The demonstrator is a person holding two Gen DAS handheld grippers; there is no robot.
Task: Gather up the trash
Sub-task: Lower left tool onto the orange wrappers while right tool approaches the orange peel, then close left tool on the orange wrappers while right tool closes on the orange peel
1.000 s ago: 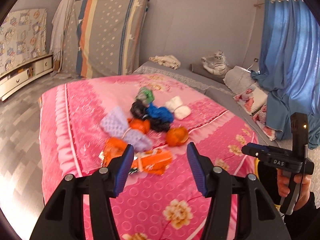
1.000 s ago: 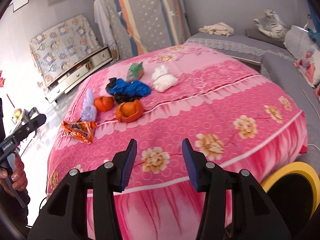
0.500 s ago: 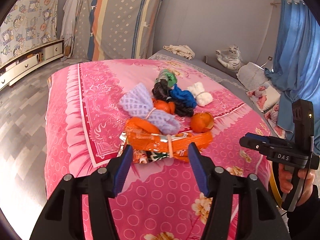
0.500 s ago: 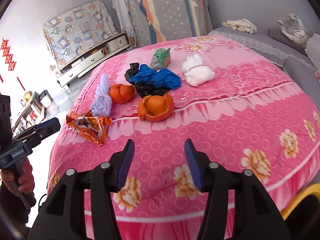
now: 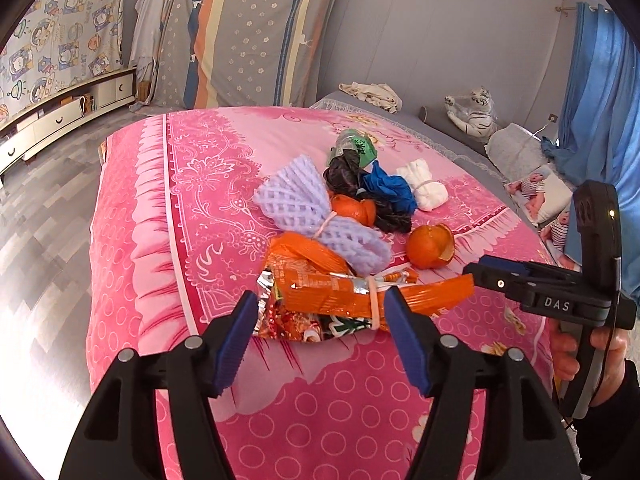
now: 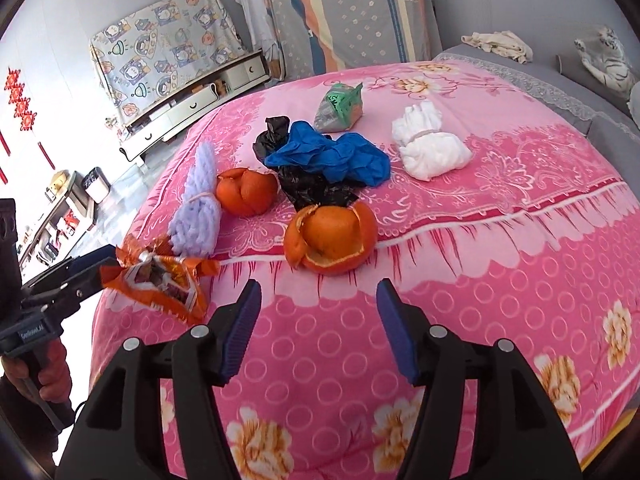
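Observation:
Several pieces of trash lie on a pink bed cover (image 5: 132,216). Nearest my left gripper (image 5: 320,320) is a tied bundle of orange snack wrappers (image 5: 332,296). Its jaws are opening, and the bundle's near edge sits just between the tips without being pressed. Behind the bundle lie a lilac foam net (image 5: 316,212), two orange peels (image 5: 430,246), black and blue bags (image 5: 390,190), a white wad (image 5: 424,188) and a green packet (image 5: 354,148). My right gripper (image 6: 320,312) is also opening, empty, a short way in front of the larger orange peel (image 6: 332,236).
The bed's edge drops to a grey floor (image 5: 44,216) on the left. An upright mattress (image 5: 256,36) and a low cabinet (image 5: 60,120) stand at the back. A grey couch (image 5: 460,140) with a toy tiger (image 5: 474,114) and blue curtains (image 5: 592,92) stand at the right.
Both grippers have come lower and closer to the trash pile, and both sets of jaws stand wider. The wrapper bundle now reaches the left tips, and the orange peel lies just ahead of the right ones.

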